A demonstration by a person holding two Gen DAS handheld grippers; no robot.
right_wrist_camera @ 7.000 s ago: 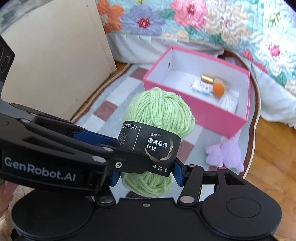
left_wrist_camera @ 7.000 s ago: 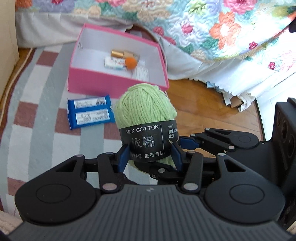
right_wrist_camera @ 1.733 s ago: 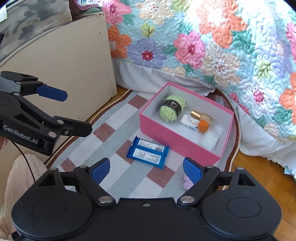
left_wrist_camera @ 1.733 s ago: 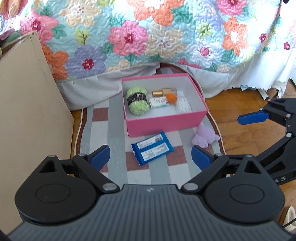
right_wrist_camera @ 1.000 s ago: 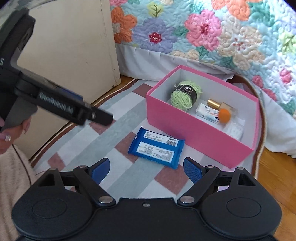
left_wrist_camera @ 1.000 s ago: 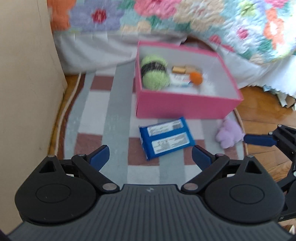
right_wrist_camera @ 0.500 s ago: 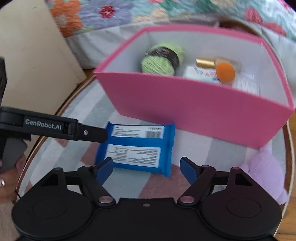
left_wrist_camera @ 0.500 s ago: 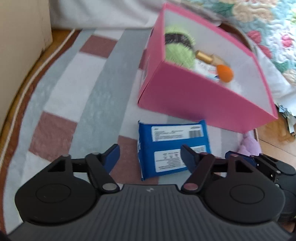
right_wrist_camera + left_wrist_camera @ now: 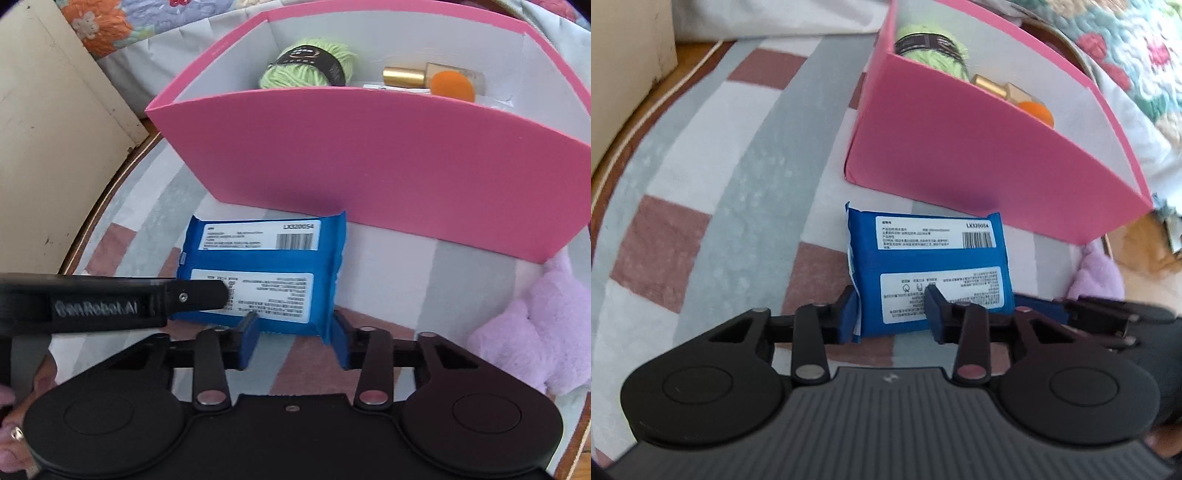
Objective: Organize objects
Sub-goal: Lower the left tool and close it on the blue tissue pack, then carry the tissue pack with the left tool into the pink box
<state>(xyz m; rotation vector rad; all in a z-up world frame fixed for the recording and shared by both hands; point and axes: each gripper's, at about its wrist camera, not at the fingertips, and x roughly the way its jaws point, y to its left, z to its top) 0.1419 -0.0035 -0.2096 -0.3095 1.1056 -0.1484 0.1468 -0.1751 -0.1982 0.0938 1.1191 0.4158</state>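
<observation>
Blue wipes packet [image 9: 929, 273] flat on checked rug [image 9: 713, 192], just near of pink box [image 9: 979, 155]. Left gripper [image 9: 892, 314] clamped over its near-left corner, right gripper [image 9: 291, 339] straddling its near-right corner, whether pinched cannot be told. Green yarn [image 9: 308, 64] inside box.

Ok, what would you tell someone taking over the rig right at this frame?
Left gripper: jaws narrowed over the blue packet's near-left end; grip unconfirmed.
Right gripper: jaws narrowed at its near-right corner; grip unconfirmed.
The packet lies flat on the rug in front of the pink box; the purple plush toy is on the rug by the box's right end.
Done: green yarn, gold bottle and orange ball are boxed.
Left: packet into the box, then probably the plush.
</observation>
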